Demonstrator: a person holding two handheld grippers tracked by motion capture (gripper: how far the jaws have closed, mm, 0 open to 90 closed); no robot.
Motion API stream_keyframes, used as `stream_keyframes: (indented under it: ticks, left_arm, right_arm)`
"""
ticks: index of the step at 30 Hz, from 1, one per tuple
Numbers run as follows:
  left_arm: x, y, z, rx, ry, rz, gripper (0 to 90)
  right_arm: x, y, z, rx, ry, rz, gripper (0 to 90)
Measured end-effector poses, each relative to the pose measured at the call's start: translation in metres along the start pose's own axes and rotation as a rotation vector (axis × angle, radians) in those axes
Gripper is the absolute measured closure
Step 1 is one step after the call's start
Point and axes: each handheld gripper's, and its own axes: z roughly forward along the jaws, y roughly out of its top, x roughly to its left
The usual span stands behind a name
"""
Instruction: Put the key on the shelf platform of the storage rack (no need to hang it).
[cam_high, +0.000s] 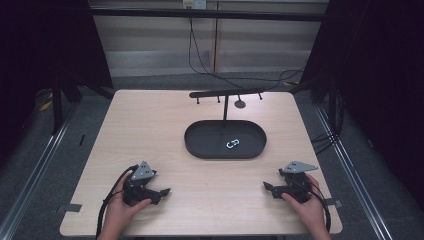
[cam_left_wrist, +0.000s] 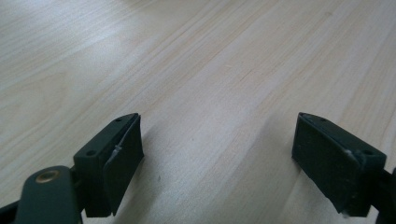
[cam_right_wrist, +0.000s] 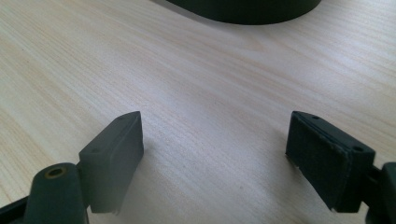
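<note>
I had both hand-held grippers, L (cam_high: 162, 192) & R (cam_high: 268, 186), jaws apart near tabletop (cam_high: 150, 125) front edge; wide bare woodgrain betw them & oval black tray (cam_high: 200, 150)

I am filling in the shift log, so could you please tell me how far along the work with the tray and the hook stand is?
Nothing looks done yet. The small silver clip lies in the black oval tray, and the pegs of the hook stand behind it are bare. Nothing is in hand: the left tongs and right tongs rest near the table's front edge, both open and holding nothing. Picking up the clip is all still ahead, probably to hang it.
</note>
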Motion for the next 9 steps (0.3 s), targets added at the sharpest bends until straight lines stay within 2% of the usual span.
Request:
stream_keyframes:
  ticks: [9]
  left_arm:
    - [0.0000,0.0000,0.0000,0.000,0.001,0.000,15.9]
  right_arm:
    - [-0.0004,0.0001,0.0005,-0.001,-0.007,-0.003,17.2]
